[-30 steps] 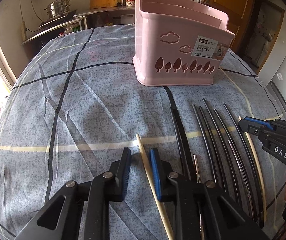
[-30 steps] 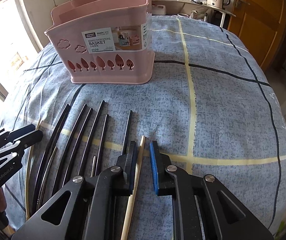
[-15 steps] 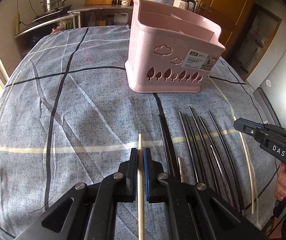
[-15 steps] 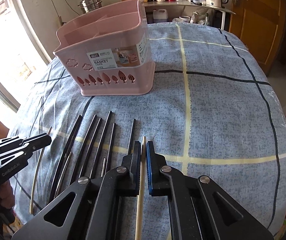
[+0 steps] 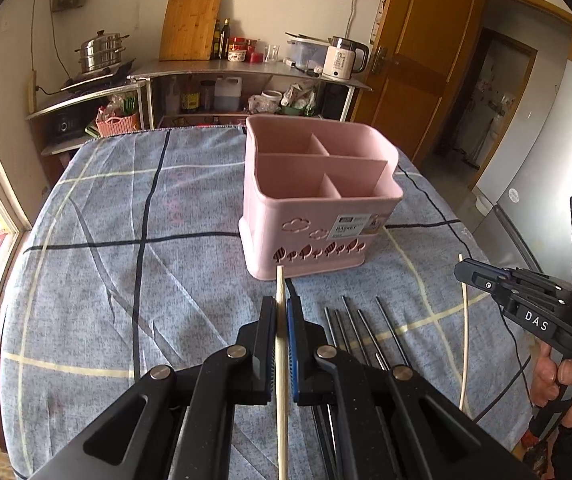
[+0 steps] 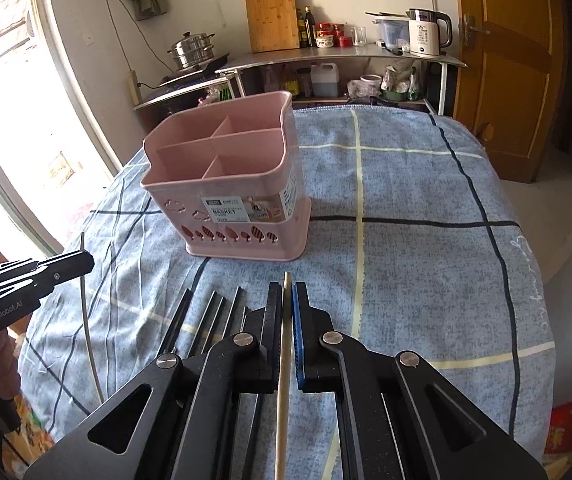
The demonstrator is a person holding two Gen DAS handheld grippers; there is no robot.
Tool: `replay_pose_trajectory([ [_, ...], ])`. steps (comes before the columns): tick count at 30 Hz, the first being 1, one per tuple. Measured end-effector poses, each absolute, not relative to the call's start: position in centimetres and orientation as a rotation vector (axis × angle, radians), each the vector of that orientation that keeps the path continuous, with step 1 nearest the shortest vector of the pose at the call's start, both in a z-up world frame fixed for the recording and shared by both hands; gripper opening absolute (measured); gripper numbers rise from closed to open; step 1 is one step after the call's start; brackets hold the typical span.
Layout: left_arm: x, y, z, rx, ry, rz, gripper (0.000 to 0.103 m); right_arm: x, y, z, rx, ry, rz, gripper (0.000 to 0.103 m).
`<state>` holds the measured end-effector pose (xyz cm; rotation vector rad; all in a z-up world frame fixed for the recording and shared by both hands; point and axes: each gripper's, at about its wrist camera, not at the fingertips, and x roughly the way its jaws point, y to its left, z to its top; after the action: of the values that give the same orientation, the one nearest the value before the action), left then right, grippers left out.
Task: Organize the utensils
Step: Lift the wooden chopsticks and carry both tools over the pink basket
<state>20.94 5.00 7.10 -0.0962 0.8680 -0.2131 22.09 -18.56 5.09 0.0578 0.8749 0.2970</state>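
Observation:
A pink divided utensil basket (image 5: 322,200) stands on the blue checked tablecloth; it also shows in the right wrist view (image 6: 229,184). My left gripper (image 5: 281,308) is shut on a pale wooden chopstick (image 5: 280,344), lifted above the table. My right gripper (image 6: 286,296) is shut on a second pale wooden chopstick (image 6: 283,360), also lifted. Several dark chopsticks (image 5: 366,332) lie in a row on the cloth in front of the basket, and show in the right wrist view (image 6: 209,316). The basket's compartments look empty.
A kitchen counter (image 5: 245,68) with kettle, jars, cutting board and steamer pot stands behind the table. A wooden door (image 6: 510,60) is at the right, a bright window (image 6: 5,120) at the left. A refrigerator (image 5: 546,152) stands on the right.
Both grippers closed on a wooden chopstick each and rose from the cloth, tilting up so the basket's top and the room behind came into view.

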Motion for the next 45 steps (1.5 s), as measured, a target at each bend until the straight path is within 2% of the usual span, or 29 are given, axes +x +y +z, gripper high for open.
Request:
replay_pose_trajectory([
  [11, 20.7, 5.7, 11.1, -0.101, 0.759, -0.218, 0.005, 21.2, -19.1, 9.6, 0.057, 0.738, 0.293, 0.005],
  [35, 12.2, 4.9, 11.3, -0.087, 0.760, -0.221, 0.006, 12.7, -19.9, 11.5, 0.001, 0.700, 0.313, 0.005],
  [45, 12.2, 4.2, 12.3, -0.053, 0.745, -0.215, 0.004, 12.4, -19.9, 12.4, -0.016, 0.633, 0.303, 0.005],
])
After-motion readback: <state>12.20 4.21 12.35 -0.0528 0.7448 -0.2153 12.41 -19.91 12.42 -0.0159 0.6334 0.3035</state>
